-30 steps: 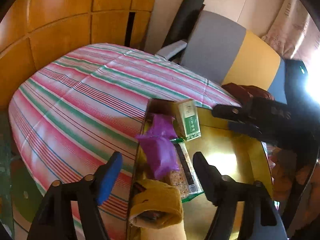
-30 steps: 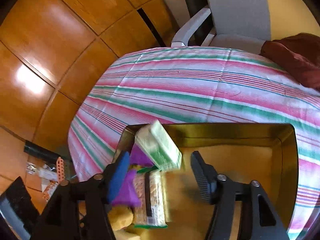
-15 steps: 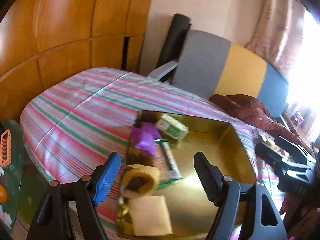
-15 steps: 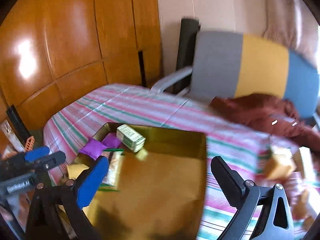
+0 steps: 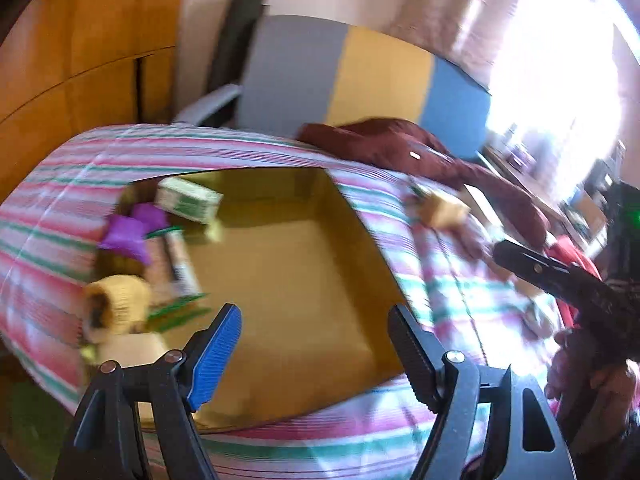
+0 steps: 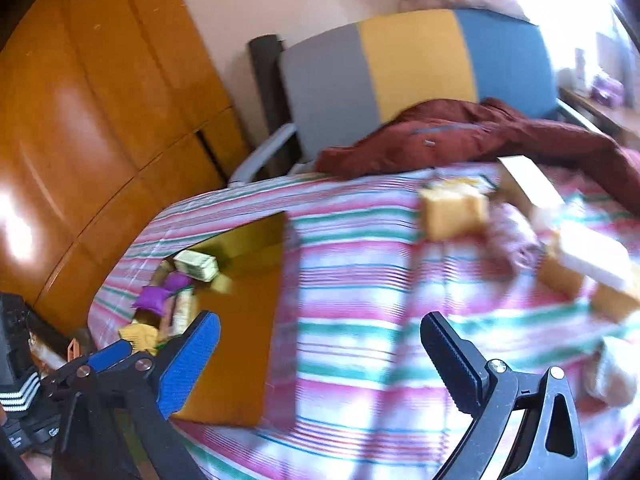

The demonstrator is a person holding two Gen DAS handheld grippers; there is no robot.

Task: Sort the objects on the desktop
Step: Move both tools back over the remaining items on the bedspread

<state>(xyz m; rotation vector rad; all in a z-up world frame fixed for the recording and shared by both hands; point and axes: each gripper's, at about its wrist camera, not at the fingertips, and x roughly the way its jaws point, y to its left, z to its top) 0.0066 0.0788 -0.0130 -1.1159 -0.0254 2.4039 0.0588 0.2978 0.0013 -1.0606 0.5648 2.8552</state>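
A gold tray (image 5: 304, 280) lies on the striped tablecloth and also shows in the right wrist view (image 6: 240, 344). At its left end lie a green-white box (image 5: 188, 200), a purple pouch (image 5: 128, 232), a snack bar (image 5: 176, 264), a yellow roll (image 5: 116, 304) and a pale pad (image 5: 132, 350). The box (image 6: 198, 266) and pouch (image 6: 154, 298) show in the right wrist view too. My left gripper (image 5: 316, 356) is open and empty above the tray's near edge. My right gripper (image 6: 320, 356) is open and empty over the cloth right of the tray. Blurred loose items, a tan block (image 6: 454, 210) among them, lie on the cloth to the right.
A dark red jacket (image 6: 460, 136) lies at the table's far side against a grey, yellow and blue chair (image 6: 412, 64). Wooden panels (image 6: 92, 120) stand at left. The right gripper's body (image 5: 560, 276) shows in the left wrist view at right.
Both grippers have pulled back and swung right, away from the tray's left end. The right gripper now faces the loose items on the cloth. The green-white box lies in the tray.
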